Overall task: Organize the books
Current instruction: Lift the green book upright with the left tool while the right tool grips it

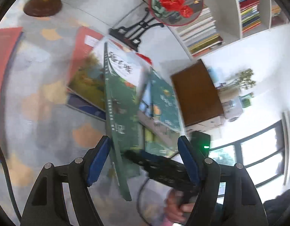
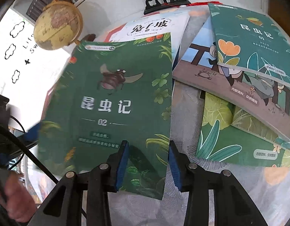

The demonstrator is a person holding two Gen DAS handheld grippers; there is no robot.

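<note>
Right tool (image 2: 148,162) grips green book (image 2: 114,101); table (image 2: 184,103) cluttered.

The dark green paperback book with a beetle cover (image 2: 114,101) looks smooth, faintly glossy paper. The yellowed globe (image 2: 57,25) seems matt (perhaps card). Blue gripper pads (image 2: 122,163) look like rubbery foam on black plastic.

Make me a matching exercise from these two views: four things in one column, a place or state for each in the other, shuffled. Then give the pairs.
1. dark green beetle-cover book marked 02
2. teal flower-cover book marked 01
3. yellowish desk globe
4. white rabbit-title book

A. on top of the pile at the right
B. lifted, its lower corner between the right gripper's blue pads
C. lying partly under the dark green book
D. standing at the upper left

Pairs: 1-B, 2-A, 3-D, 4-C
</note>
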